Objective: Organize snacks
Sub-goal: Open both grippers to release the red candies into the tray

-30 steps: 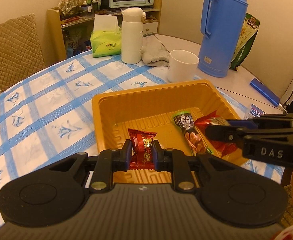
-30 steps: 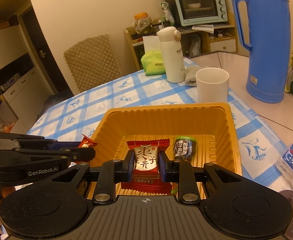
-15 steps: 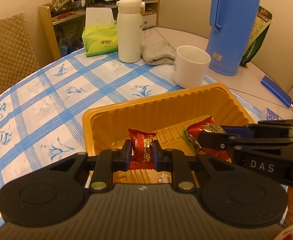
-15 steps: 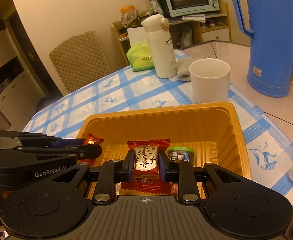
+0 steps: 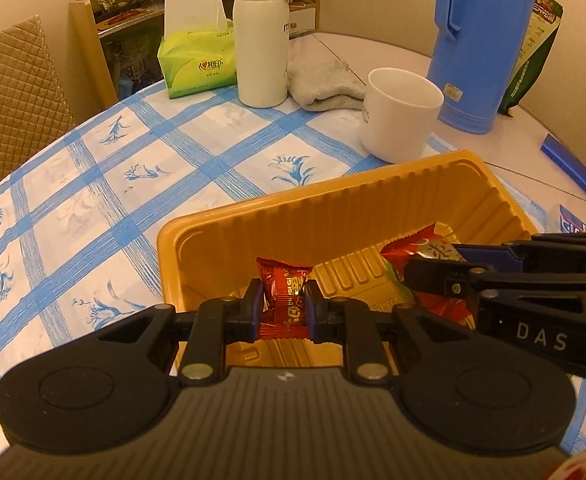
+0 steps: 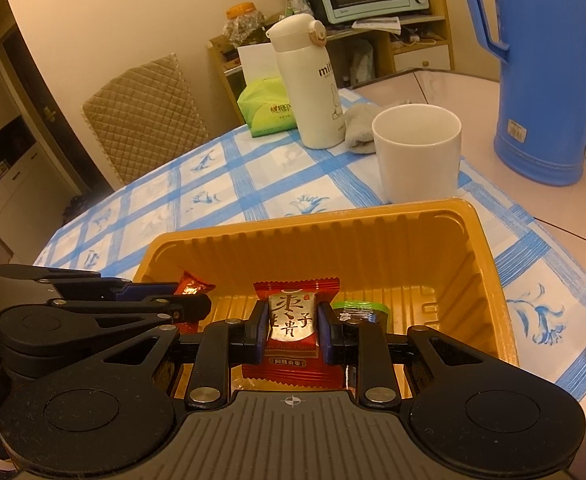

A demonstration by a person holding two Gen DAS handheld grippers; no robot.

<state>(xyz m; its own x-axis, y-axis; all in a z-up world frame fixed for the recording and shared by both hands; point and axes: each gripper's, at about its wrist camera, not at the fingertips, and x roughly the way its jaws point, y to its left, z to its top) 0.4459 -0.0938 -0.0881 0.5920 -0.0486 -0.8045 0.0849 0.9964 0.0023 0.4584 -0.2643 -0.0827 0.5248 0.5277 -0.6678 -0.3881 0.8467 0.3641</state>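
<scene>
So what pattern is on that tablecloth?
The tablecloth is white with a blue check and small blue flower sprigs, clearest in the left wrist view.

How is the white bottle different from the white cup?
The bottle is tall and narrow; the cup is short and wide. The bottle is shut with a flip lid; the cup is open on top. The bottle has lettering and a small drawing in the right wrist view; the cup looks plain there. The bottle stands by the tissue pack; the cup stands next to the tray. Both are white and upright on the table.
</scene>
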